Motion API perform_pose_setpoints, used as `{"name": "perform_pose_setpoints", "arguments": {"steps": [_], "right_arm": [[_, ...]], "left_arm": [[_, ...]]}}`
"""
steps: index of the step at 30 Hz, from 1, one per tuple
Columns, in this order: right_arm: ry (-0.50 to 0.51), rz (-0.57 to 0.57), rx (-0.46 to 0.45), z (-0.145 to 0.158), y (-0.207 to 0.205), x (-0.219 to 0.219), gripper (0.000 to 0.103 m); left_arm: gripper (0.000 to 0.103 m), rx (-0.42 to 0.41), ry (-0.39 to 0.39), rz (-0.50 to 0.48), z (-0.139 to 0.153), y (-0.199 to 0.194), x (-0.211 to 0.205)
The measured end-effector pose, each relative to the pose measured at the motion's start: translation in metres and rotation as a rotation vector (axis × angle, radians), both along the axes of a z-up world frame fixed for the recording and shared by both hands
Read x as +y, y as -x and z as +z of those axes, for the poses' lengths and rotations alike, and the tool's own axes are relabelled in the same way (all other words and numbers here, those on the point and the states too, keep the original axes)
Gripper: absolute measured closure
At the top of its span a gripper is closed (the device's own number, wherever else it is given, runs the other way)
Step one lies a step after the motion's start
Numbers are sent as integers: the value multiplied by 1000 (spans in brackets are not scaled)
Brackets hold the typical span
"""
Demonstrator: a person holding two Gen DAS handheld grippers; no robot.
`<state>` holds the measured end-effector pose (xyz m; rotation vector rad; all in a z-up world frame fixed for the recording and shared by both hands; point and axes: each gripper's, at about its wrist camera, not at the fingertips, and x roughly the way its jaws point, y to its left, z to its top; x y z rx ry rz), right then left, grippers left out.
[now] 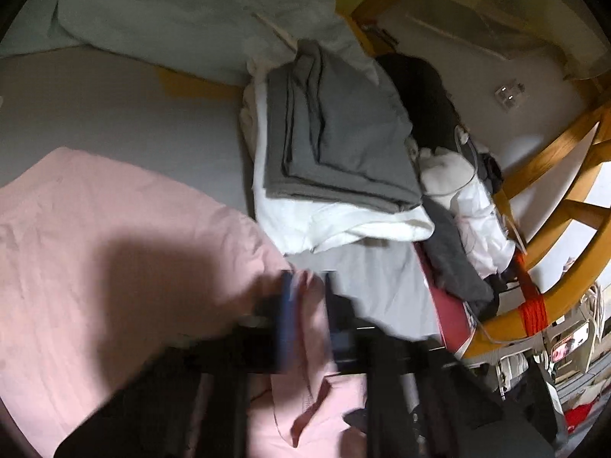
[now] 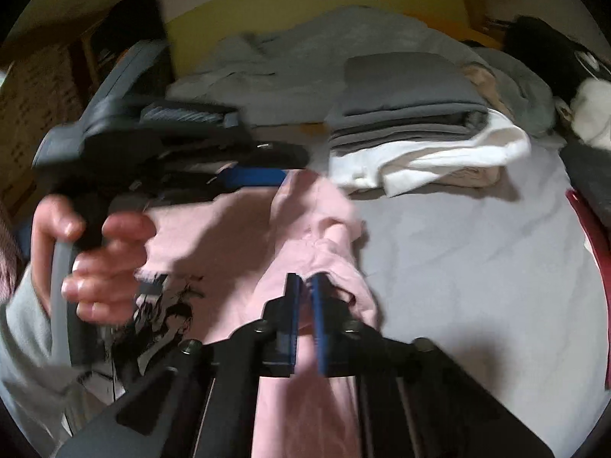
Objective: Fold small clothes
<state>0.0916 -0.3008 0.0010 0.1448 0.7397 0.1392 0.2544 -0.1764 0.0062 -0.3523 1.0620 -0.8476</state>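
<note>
Two views, listed in turn.

Left wrist view:
- Left gripper (image 1: 309, 286): blurred, blue-padded fingers drawn in on a bunched edge of the pink garment.
- Pink garment (image 1: 95, 229): spread over the lower left of the grey bedsheet (image 1: 114, 114), with a dark shadow across it; a gathered fold runs up between the fingers.
- Folded stack: grey folded cloth (image 1: 343, 133) lying on top of white folded cloth (image 1: 343, 225), just beyond the pink garment.
- Pale blue duvet (image 1: 172, 11): heaped at the far end of the bed.
- Wooden frame (image 1: 553, 152): curved rails at right, bound with orange cord (image 1: 530, 305).
- Loose dark and white clothes (image 1: 458, 198): piled between the stack and the frame.

Right wrist view:
- Right gripper (image 2: 305, 286): blue pads nearly together, pinching a ridge of the pink garment (image 2: 305, 229).
- Pink garment: bunched at centre on the grey bedsheet (image 2: 477, 267), a black print (image 2: 172, 305) showing at its left part.
- Left gripper (image 2: 252, 177): across the left, its blue pad meeting the garment's far edge.
- Person's hand (image 2: 95, 263): wrapped round that gripper's handle, grey sleeve below.
- Grey folded cloth (image 2: 404, 91) on white folded cloth (image 2: 439, 156): behind the garment, apart from it.
</note>
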Motion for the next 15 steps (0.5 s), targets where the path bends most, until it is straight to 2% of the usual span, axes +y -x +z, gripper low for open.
{"name": "perform_pose_setpoints", "arguments": {"steps": [2, 4, 7, 10, 11, 13, 14, 15], "right_arm": [[-13, 20, -25, 4, 7, 2, 101], [-71, 54, -32, 6, 14, 0, 102], [-177, 111, -7, 8, 27, -4, 102], [-219, 137, 32, 1, 34, -2, 102], [-218, 141, 43, -2, 37, 0, 102], [-214, 169, 75, -8, 43, 3, 102], [-216, 185, 99, -11, 43, 5, 102], [-225, 205, 130, -17, 42, 5, 102]], "left_arm": [[102, -46, -46, 18, 5, 5, 3], [103, -107, -86, 29, 15, 11, 9], [103, -175, -145, 67, 31, 17, 22], [103, -219, -226, 105, 42, 17, 30], [103, -226, -280, 118, 43, 17, 30], [102, -228, -452, 143, 38, 17, 26], [102, -249, -541, 145, 33, 20, 23], [102, -276, -596, 141, 29, 24, 21]]}}
